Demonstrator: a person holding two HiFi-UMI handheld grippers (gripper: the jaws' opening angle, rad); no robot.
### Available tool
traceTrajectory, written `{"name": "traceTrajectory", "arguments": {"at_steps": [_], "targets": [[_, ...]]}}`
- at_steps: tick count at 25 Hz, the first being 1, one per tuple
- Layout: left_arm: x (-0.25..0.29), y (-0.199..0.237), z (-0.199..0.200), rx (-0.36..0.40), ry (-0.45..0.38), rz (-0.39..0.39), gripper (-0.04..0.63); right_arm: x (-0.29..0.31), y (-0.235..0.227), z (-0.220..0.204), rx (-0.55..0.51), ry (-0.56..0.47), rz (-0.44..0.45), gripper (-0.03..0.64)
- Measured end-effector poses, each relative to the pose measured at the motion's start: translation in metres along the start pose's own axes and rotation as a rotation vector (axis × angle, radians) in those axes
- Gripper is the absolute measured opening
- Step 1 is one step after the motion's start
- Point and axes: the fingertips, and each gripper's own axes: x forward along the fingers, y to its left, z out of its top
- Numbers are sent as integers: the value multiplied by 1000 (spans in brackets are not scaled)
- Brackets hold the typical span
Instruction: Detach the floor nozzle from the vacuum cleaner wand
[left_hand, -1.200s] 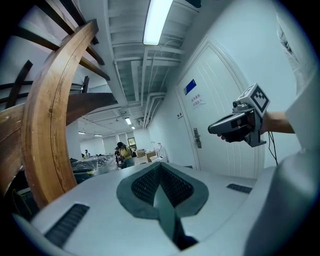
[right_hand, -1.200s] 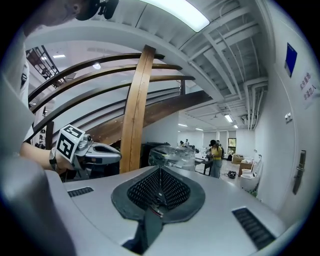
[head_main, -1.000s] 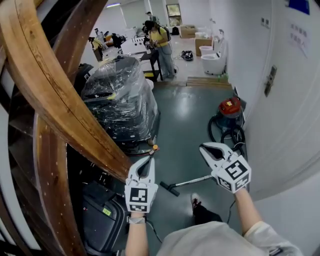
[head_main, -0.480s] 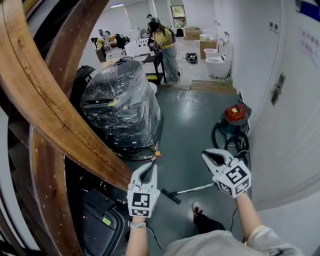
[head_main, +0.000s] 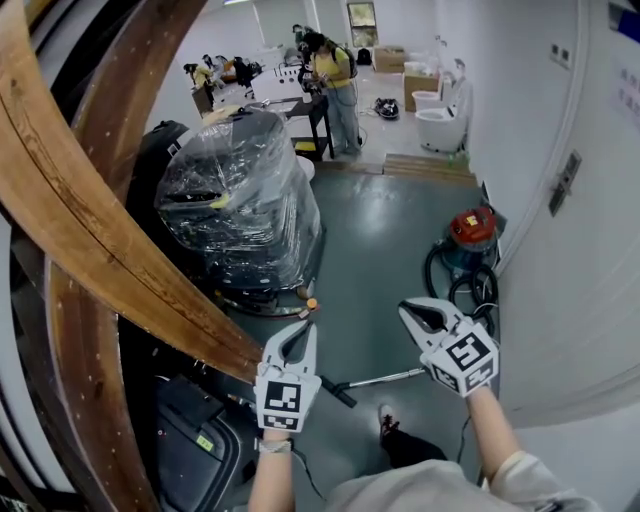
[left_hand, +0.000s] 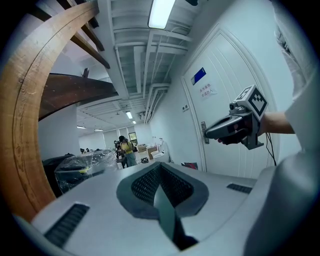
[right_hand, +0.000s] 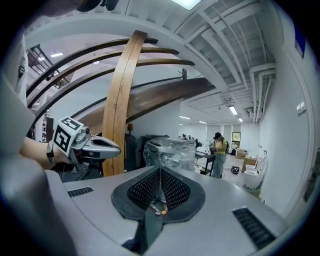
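Grey-green workshop floor (head_main: 380, 260) underfoot, and flat on it at 6 o'clock of the head view the black floor nozzle (head_main: 337, 391), not yet off the wand (head_main: 385, 379), with the wand slanting away toward 3 o'clock. Past the wand's far end, at 2 o'clock, the black hose (head_main: 462, 280) and the red canister vacuum (head_main: 470, 228), close by the white door (head_main: 570, 300).

Since a second ago: both grippers brought a little lower and nearer the wand, with nozzle and wand unmoved. Left gripper (head_main: 304, 333) at 11 o'clock of the nozzle, right gripper (head_main: 407, 310) at 1 o'clock, over the wand's far end, both clear of the floor. Jaws of each clenched as before, pads together, nothing between. Reads as approach only: no contact so far, and jaws to be parted before any hold.

Farther out, a plastic-wrapped machine (head_main: 240, 200) at 10 o'clock, curved wooden beams (head_main: 90, 240) at 9, a person (head_main: 335, 70) in a yellow top far off at 12.

Little to read. Blue sign (left_hand: 198, 76) and white notice (left_hand: 207, 91) with red characters on the door, too small to make out. Square markers (head_main: 279, 395) on the gripper cubes. Yellow-green label (head_main: 205, 441) on the dark case (head_main: 185, 420) at 7 o'clock, illegible. No brand legible on the vacuum.
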Motion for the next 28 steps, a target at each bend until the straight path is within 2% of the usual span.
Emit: {"name": "traceTrajectory", "arguments": {"at_steps": [5,13,19,28], "targets": [[6,7,-2,-9,-13,24,-3,11,-1,-4,-16,17,20,29],[-9,8,-17,-6,21,24,-3,13,13,-15,-28,18,19,29],[-9,7,-39,-6,37,30,-3,12,17,-25,-33,11,20,31],[13,8,-88,-4,51,36,-3,40,6,-72,-18,5,27,29]]}}
